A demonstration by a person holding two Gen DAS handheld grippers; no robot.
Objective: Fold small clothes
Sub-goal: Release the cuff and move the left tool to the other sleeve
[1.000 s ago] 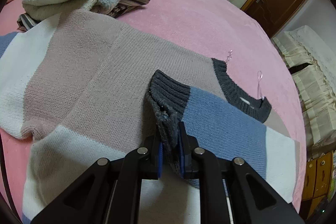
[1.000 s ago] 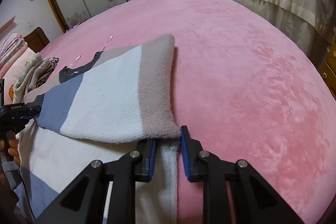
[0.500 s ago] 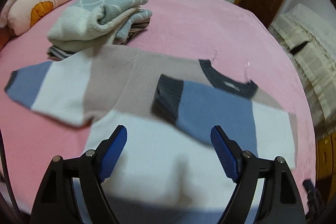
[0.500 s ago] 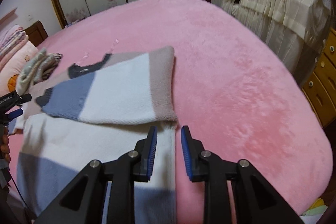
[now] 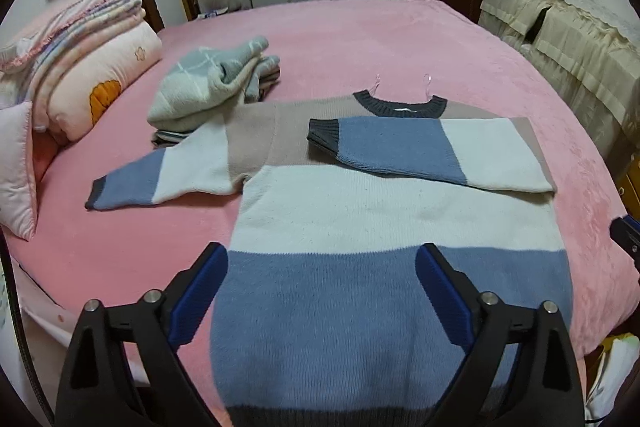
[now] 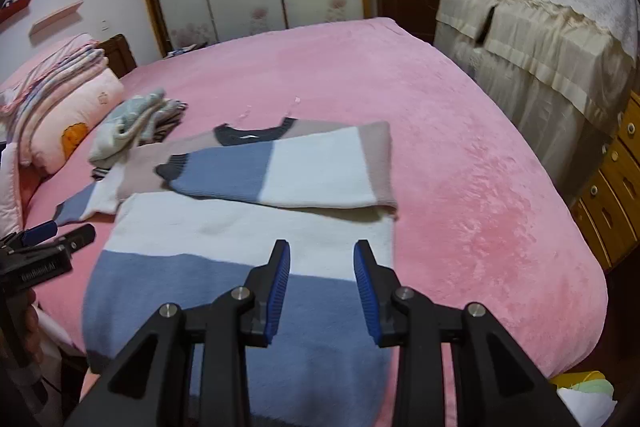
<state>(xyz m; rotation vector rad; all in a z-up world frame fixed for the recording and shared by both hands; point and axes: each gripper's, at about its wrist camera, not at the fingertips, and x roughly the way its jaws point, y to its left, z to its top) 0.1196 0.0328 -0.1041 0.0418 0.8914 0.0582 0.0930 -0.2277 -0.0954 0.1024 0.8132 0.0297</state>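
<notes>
Left gripper [image 5: 322,291]: jaws spread wide, holding nothing. It hangs above the lower hem end of the striped sweater [image 5: 360,211], with the blue band directly beneath and between its fingers [image 5: 200,291]. No contact with the fabric is visible.

Right gripper [image 6: 322,287]: jaws parted to a moderate gap, narrower than the left, holding nothing. It hangs over the same sweater's lower right part, at the line where the white band meets the blue band.

The sweater lies flat on the pink bed cover [image 5: 400,39], collar [image 5: 400,103] at the far end from both grippers. One sleeve [image 5: 432,151] is folded across the chest, ahead of the left gripper and to its right; its dark cuff rests near the middle of the garment. The other sleeve [image 5: 160,171] lies spread out on the cover, ahead and to the left of the left gripper.

Further ahead and left, beyond the spread sleeve, stands a pile of folded clothes [image 5: 212,87], touching or just beside the sweater's shoulder. Left of that lie pillows and folded bedding [image 5: 80,47].

In the right wrist view, the left gripper appears at the left edge, beside the sweater's hem.
</notes>
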